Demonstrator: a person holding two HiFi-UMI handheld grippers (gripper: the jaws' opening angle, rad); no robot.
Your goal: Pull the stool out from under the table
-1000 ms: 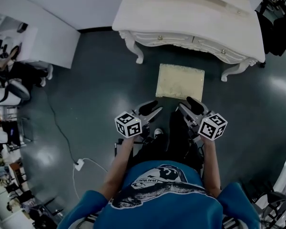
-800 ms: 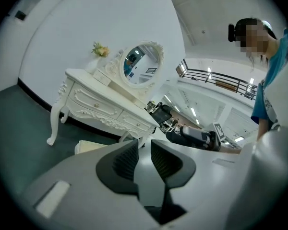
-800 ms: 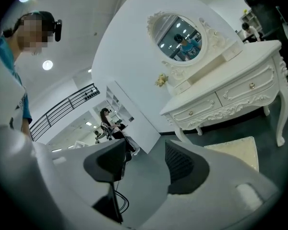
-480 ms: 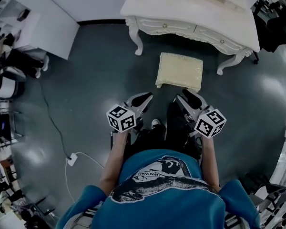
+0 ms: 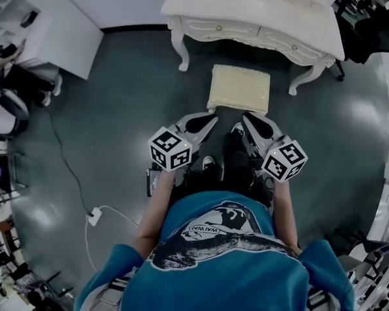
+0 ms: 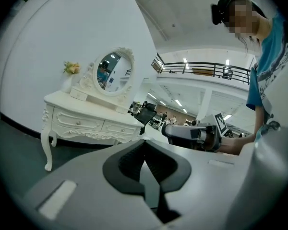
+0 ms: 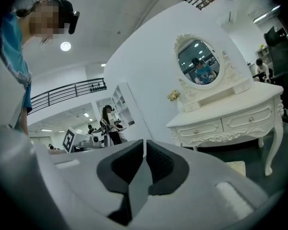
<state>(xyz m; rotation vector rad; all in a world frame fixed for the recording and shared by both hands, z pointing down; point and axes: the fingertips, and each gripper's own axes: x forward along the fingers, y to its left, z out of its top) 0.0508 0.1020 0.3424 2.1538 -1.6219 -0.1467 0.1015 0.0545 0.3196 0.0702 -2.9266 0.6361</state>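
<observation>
The cream cushioned stool (image 5: 240, 88) stands on the dark floor just in front of the white dressing table (image 5: 259, 11), clear of its legs. In the right gripper view only a corner of the stool (image 7: 237, 167) shows. My left gripper (image 5: 212, 118) and right gripper (image 5: 245, 118) hover side by side just short of the stool's near edge, touching nothing. Both have just been closing with nothing between their jaws. In the left gripper view my left gripper (image 6: 145, 143) has its pads together and empty. So has my right gripper (image 7: 144, 146) in its own view.
The dressing table (image 6: 86, 115) carries an oval mirror (image 7: 199, 61) and curved legs (image 5: 177, 52). A white cabinet (image 5: 58, 18) stands at the left. A cable and power adapter (image 5: 93, 215) lie on the floor at the lower left. Dark chairs (image 5: 3, 109) crowd the far left.
Both grippers' jaws have gone from apart to shut, with nothing in them. Both hands have lifted and rolled a little. The stool keeps its place before the table.
</observation>
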